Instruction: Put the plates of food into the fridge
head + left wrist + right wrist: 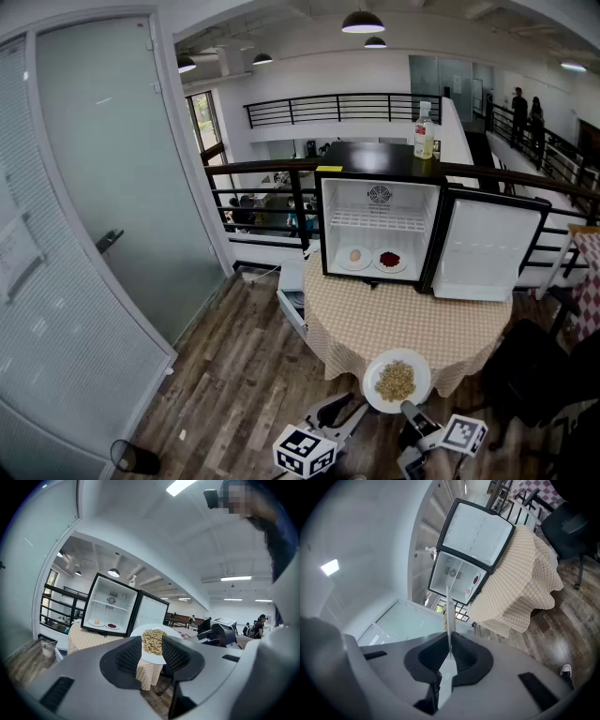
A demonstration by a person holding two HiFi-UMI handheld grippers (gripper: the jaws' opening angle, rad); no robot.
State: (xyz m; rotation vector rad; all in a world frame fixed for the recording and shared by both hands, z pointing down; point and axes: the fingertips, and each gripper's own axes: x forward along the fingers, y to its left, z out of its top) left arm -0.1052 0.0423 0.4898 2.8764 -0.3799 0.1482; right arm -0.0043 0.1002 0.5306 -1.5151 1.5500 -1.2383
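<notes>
Head view shows a white plate of pale food [397, 380] at the near edge of the round surface [403, 314], which carries a checked cloth. Whether the plate touches the cloth I cannot tell. The right claw [410, 412] holds this plate by its near rim; in the right gripper view the two jaws are pressed together on the thin rim, and the plate is seen from its edge. The left claw [345, 405] is lower and to the left of the plate, apart from it; in the left gripper view its jaws stand apart with nothing between them. At the far side of the surface stands a small fridge [375, 159] with its door [483, 248] swung open to the right. On its floor lie two plates side by side, one with a pale round food [354, 257] and one with red food [389, 261]. A bottle [424, 131] stands on top of the fridge.
</notes>
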